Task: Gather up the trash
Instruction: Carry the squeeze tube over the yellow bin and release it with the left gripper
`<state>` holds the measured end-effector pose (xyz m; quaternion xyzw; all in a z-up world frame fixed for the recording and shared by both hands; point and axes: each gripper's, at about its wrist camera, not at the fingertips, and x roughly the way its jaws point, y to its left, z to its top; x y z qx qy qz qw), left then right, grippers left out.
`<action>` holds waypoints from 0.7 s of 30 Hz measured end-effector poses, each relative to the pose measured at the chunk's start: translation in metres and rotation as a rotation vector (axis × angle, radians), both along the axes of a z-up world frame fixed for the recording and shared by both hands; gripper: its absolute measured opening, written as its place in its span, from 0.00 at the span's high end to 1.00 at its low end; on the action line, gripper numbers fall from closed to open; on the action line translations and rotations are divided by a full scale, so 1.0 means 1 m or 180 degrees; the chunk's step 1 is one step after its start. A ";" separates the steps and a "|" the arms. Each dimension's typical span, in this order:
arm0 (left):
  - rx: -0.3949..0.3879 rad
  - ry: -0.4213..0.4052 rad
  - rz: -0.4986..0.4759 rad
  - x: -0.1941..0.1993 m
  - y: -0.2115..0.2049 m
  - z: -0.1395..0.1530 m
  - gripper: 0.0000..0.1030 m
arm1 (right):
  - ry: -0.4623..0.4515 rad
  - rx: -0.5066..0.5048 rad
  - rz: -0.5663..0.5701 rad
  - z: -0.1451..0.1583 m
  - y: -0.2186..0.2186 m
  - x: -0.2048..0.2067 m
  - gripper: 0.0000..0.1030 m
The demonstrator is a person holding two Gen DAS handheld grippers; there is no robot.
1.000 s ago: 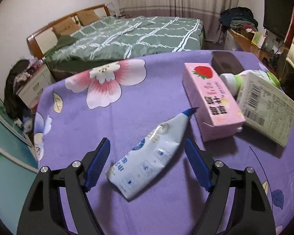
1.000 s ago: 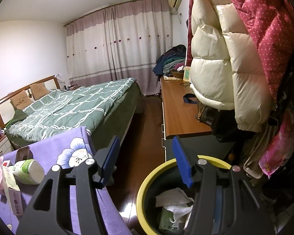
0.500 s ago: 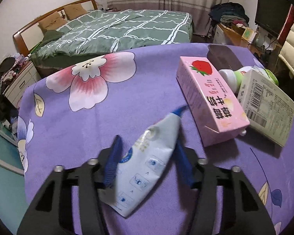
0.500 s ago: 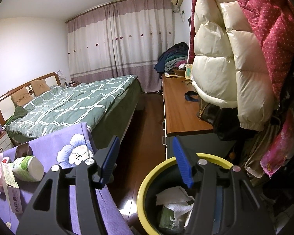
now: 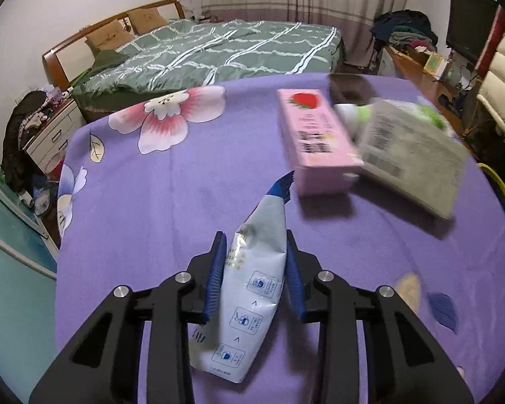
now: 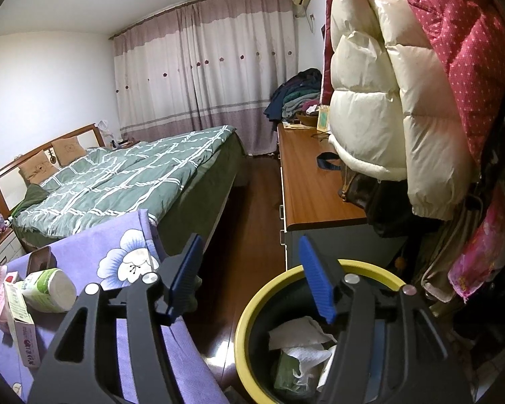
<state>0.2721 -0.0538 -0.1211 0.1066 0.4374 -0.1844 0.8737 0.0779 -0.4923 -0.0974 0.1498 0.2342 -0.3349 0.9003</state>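
- While its 2 blue fingers (image 5: 215, 279) press both sides of the white-and-blue pouch (image 5: 252, 279), the left gripper (image 5: 255, 249) holds it low in the frame's centre, over the purple floral cloth (image 5: 151, 208)
- Upper right of that view: a pink carton (image 5: 314, 141) touching a grey box (image 5: 410, 158), both blurred
- Right gripper (image 6: 249, 252) gapes wide, holding nothing, above the yellow-rimmed bin (image 6: 252, 306) at lower centre, crumpled paper (image 6: 299, 340) inside

Open right tongs (image 6: 249, 276), yellow-rimmed bin (image 6: 249, 306)
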 end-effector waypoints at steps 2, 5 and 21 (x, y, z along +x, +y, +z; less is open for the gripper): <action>-0.0048 -0.0007 -0.0106 -0.022 -0.010 0.011 0.67 | 0.0001 0.0042 -0.0004 -0.001 -0.001 -0.001 0.44; -0.0160 -0.0010 -0.0326 -0.053 -0.031 0.027 0.67 | 0.0005 0.0150 0.0021 -0.002 -0.003 -0.002 0.44; -0.0340 0.0014 -0.1702 -0.124 -0.265 0.067 0.67 | -0.0015 0.0265 0.0055 0.022 -0.020 -0.102 0.36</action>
